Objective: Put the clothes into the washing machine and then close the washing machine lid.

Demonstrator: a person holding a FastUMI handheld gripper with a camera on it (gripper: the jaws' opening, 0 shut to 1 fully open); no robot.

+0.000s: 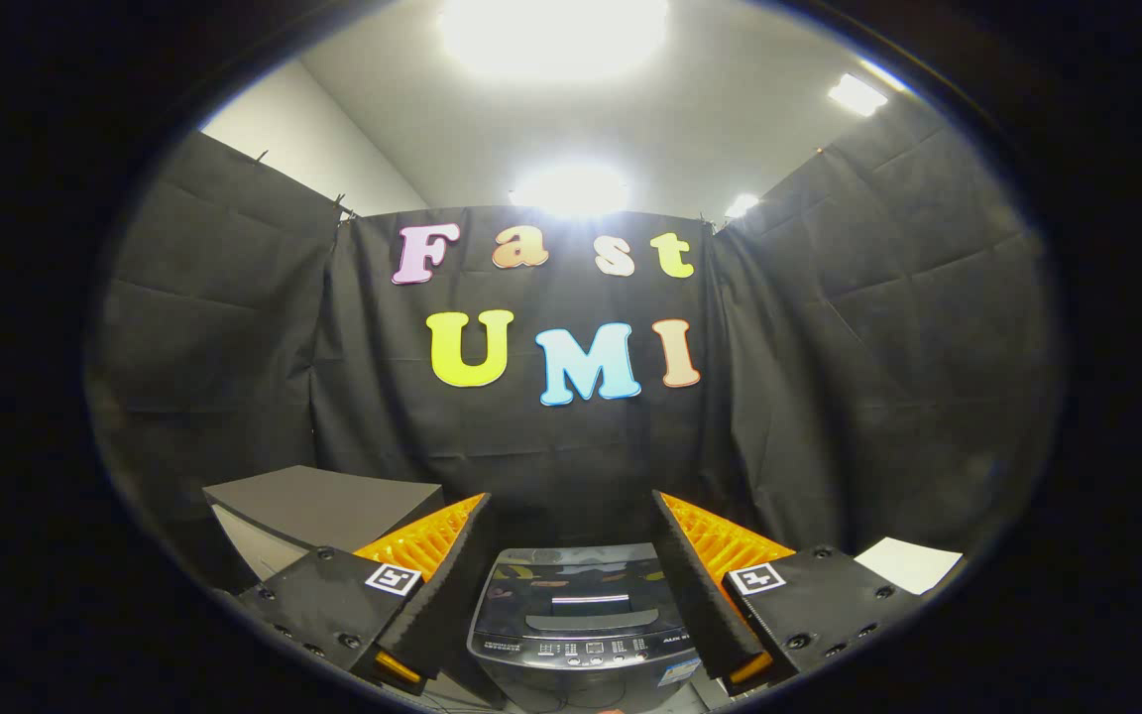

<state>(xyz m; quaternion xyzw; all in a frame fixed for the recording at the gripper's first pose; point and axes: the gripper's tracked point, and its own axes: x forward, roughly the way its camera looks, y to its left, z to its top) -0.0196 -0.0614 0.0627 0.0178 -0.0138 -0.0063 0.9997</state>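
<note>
The hand-held gripper [571, 585] is held up and looks across the booth, its two fingers spread wide apart with nothing clamped between them. Each finger [432, 585] shows a black foam pad on its inner face and orange ribbed plastic behind it, and each carries a small square black-and-white marker on its black mounting block. Between the fingers, and a little below them, stands the washing machine [581, 610], a small dark grey top-loading model seen from its front upper edge. Its lid [576, 585] lies flat and closed over the tub; the glossy dark panel reflects the room, and a pale handle recess runs across its front part. A row of small buttons and markings sits along the control strip on the edge nearest the fingers, too small to make out. The fingers touch neither the lid nor the machine's body. To the left, beyond the left finger, a grey box [318, 511] with a lighter side face stands near the cloth wall. To the right, beyond the right finger's block, a white sheet of paper [908, 563] lies flat. Bright ceiling lights glare above the booth's black cloth walls.
</note>
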